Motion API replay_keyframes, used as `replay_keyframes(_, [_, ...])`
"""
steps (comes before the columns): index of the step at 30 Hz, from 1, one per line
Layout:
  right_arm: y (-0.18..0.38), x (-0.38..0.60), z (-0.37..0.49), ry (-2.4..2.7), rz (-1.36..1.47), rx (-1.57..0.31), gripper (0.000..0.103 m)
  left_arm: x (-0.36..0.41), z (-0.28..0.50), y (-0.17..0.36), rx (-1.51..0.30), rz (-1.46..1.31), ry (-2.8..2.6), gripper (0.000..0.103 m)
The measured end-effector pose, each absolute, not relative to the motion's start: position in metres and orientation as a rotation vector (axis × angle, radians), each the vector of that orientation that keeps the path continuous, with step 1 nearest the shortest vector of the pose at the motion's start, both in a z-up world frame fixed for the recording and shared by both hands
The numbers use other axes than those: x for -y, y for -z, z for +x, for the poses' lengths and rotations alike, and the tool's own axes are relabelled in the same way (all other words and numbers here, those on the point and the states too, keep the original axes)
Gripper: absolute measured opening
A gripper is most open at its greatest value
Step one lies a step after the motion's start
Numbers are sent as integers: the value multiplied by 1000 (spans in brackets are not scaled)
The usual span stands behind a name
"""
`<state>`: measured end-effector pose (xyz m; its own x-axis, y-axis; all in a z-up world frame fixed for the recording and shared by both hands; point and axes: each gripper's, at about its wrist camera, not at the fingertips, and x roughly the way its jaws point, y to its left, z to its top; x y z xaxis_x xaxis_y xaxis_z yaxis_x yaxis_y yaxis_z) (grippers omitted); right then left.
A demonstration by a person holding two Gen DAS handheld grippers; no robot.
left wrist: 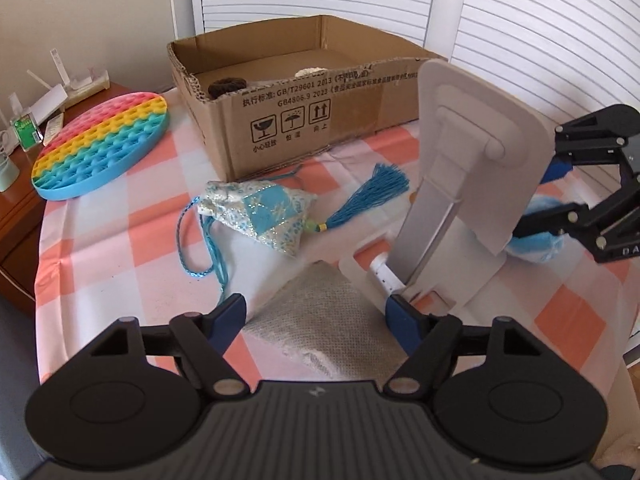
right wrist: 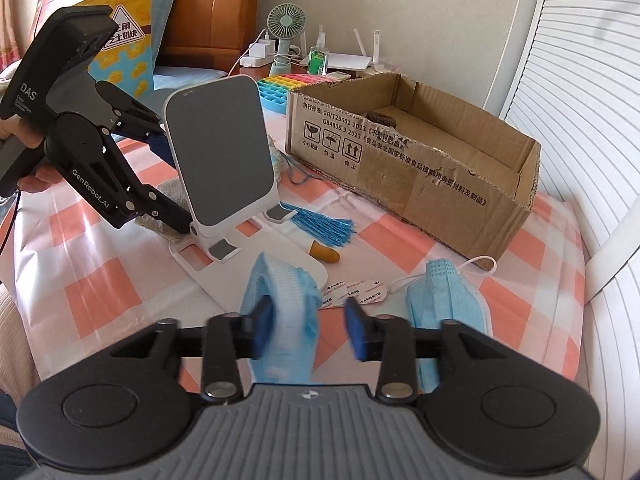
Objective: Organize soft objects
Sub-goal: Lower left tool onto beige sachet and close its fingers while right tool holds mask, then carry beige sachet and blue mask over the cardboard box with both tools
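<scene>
My left gripper (left wrist: 316,316) stands open low over the checked cloth, with a grey textured cloth (left wrist: 320,308) lying between its blue pads, which do not press it. A blue-and-silver sachet (left wrist: 260,216) with a blue tassel (left wrist: 372,196) lies just beyond. My right gripper (right wrist: 310,324) is open; a crumpled light-blue non-woven piece (right wrist: 284,312) hangs against its left pad, clear of the right one. A blue face mask (right wrist: 448,296) lies to the right. The cardboard box (left wrist: 320,120) (right wrist: 400,168) at the back holds a brown scrunchie (left wrist: 228,86) and a cream item (left wrist: 310,71).
A white phone stand (left wrist: 460,168) (right wrist: 220,152) stands upright mid-table between the grippers. A rainbow pop-it disc (left wrist: 100,144) lies at the back left. An orange finger cot (right wrist: 326,254) and white stickers (right wrist: 356,290) lie near the stand. A cluttered wooden nightstand (left wrist: 24,208) borders the left.
</scene>
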<state>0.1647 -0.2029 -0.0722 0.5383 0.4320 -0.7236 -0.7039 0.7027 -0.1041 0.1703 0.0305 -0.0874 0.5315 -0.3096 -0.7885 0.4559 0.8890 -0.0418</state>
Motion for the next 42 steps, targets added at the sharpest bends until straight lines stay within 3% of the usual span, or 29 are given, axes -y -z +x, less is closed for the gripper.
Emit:
replay_keyframes(2, [71,203,163,-700,-408,-720,65,-31,170,87,-906,160,469,66])
replay_keyframes(7, [71,201,162,-705,-412,-723,66,-29,164,85,-901,148,478,50])
replay_keyframes(12, [72,200,159,-711,-406,-728,68,-25,155,80,-895,153,462,43])
replay_keyframes(37, [88,185,152,-664,-407,-765,65,1,102,52,-860,146,554,42])
replay_keyframes(42, [90,185,149,-647,-420,-781,51,15,95,46,-843,165,599,42])
